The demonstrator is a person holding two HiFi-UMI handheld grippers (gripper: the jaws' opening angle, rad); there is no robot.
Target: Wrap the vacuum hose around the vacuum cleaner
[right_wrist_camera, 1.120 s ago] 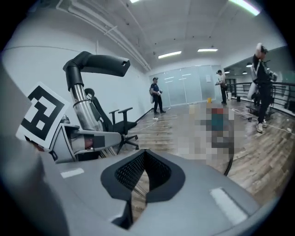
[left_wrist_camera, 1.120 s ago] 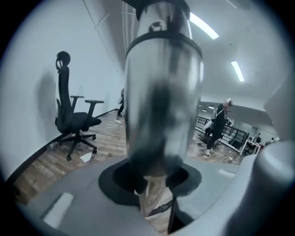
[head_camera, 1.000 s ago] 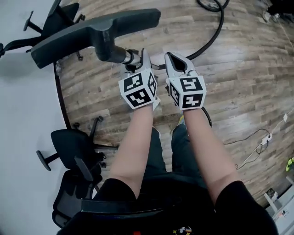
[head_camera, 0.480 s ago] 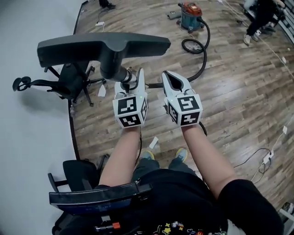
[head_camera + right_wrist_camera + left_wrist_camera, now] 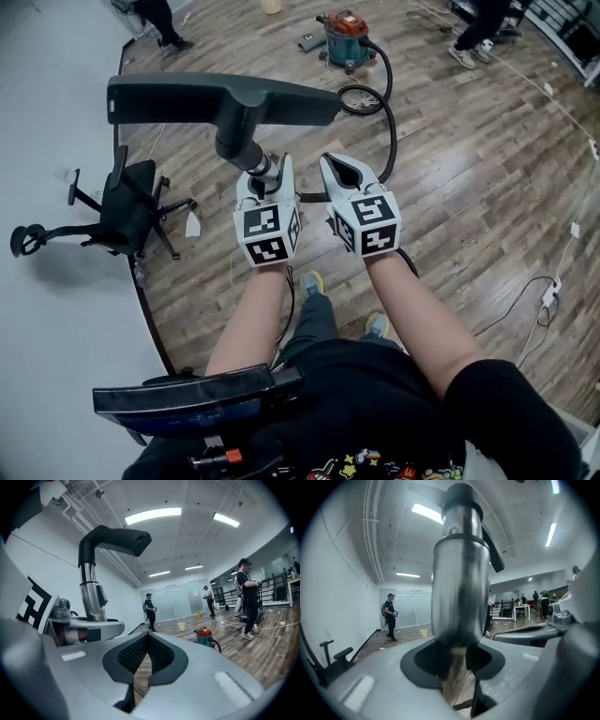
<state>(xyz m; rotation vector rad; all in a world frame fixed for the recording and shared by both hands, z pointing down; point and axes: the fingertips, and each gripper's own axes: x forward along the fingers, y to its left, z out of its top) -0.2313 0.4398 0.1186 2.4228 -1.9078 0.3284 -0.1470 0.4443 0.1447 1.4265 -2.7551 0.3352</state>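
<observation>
My left gripper (image 5: pixel 265 171) is shut on the metal tube (image 5: pixel 459 583) of the vacuum wand and holds it up off the floor. The wide dark floor nozzle (image 5: pixel 187 94) sticks out past the jaws, toward the left. My right gripper (image 5: pixel 349 171) is close beside it on the right, jaws shut with nothing between them (image 5: pixel 147 639). The red and teal vacuum cleaner (image 5: pixel 345 37) stands far ahead on the wood floor. Its black hose (image 5: pixel 389 131) coils beside it, then runs back under my right gripper.
An office chair (image 5: pixel 122 211) lies tipped against the pale wall at the left, and another black chair (image 5: pixel 197 398) is close behind me. People (image 5: pixel 478 28) stand near the vacuum cleaner and by the far wall (image 5: pixel 150 609). A power strip with cable (image 5: pixel 548 292) lies at the right.
The view has shifted forward, bringing the vacuum cleaner and its coiled hose into sight at the top. Both grippers kept their hold and spacing; the nozzle now sits more level.
</observation>
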